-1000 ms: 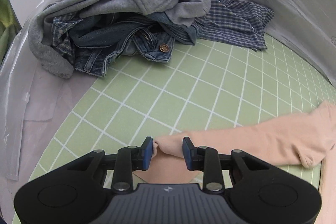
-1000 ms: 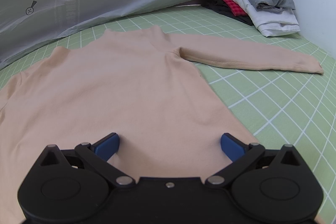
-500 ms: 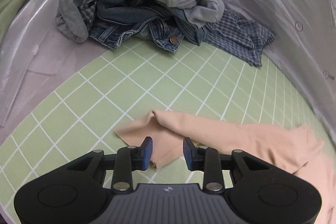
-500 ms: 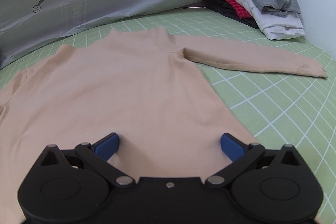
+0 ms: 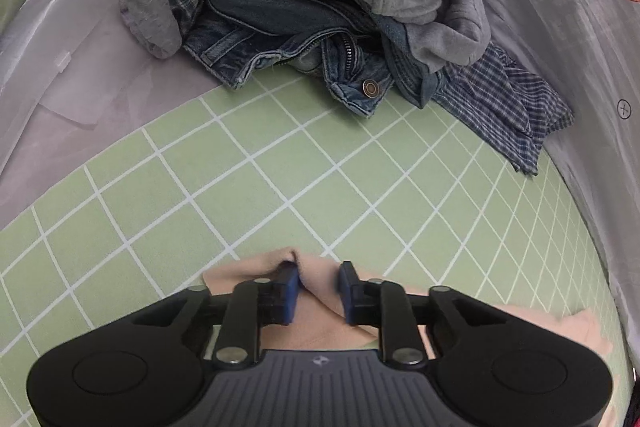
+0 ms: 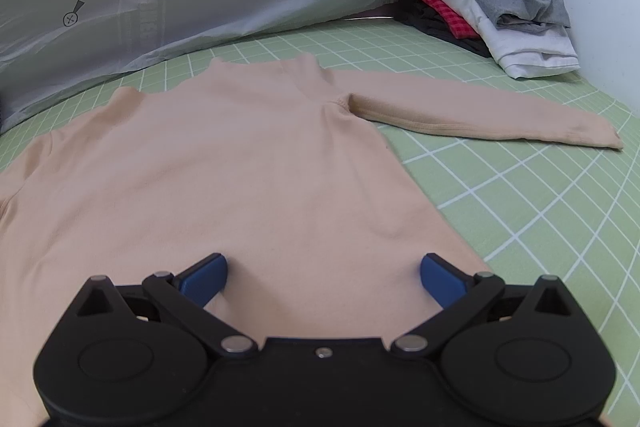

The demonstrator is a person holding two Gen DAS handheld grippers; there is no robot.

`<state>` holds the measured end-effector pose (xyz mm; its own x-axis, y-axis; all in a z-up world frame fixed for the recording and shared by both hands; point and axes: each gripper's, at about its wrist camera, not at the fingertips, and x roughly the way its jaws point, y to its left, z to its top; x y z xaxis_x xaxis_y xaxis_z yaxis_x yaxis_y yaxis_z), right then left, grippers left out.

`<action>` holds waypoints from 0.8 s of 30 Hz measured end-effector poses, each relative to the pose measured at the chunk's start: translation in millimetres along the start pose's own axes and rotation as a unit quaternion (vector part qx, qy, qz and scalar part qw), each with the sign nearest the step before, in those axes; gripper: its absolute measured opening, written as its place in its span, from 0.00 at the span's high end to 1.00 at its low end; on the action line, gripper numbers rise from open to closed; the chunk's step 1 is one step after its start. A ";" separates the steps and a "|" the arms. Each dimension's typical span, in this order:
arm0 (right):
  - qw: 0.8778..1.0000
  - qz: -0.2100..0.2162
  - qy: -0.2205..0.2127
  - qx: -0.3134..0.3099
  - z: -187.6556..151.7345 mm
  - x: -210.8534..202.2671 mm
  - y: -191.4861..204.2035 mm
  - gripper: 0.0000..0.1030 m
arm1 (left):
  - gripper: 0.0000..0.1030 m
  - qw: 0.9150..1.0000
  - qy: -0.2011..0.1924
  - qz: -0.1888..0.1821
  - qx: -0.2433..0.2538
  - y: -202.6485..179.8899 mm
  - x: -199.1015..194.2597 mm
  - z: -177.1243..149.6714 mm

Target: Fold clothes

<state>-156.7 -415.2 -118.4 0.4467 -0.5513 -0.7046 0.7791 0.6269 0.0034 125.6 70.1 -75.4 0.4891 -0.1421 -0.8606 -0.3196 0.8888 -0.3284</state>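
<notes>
Left gripper (image 5: 318, 285) now lower over sleeve cuff (image 5: 248, 269) than a second ago, jaws closing on raised fold between pads. Peach top (image 6: 240, 163) flat on green grid mat (image 6: 520, 195) — light, limp, likely slips; pinch cuff hem. Right gripper (image 6: 322, 273) wide open, empty.

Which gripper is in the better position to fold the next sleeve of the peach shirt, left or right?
Left, probably. The left gripper is closing around a sleeve end of the peach shirt. The right gripper is wide open over the shirt body, gripping nothing.
</notes>
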 end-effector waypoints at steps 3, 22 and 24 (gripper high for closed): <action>1.000 0.000 0.000 0.000 -0.1 -0.1 -0.3 0.00 | 0.93 1.000 -0.022 -0.021 0.005 -3.9 -6.2 7.0; 1.000 -0.002 0.003 0.001 1.0 0.6 -0.4 0.00 | 0.78 0.999 -0.047 0.008 0.026 35.8 -44.9 -38.2; 1.000 -0.003 0.002 0.001 0.7 0.6 -0.1 0.00 | 0.73 0.998 -0.060 0.001 0.032 31.0 -45.7 -28.6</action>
<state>-156.3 -415.9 -118.3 0.4407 -0.5528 -0.7073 0.7827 0.6223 0.0013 70.1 91.7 -57.4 0.5828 -0.0909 -0.8075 -0.2698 0.9157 -0.2978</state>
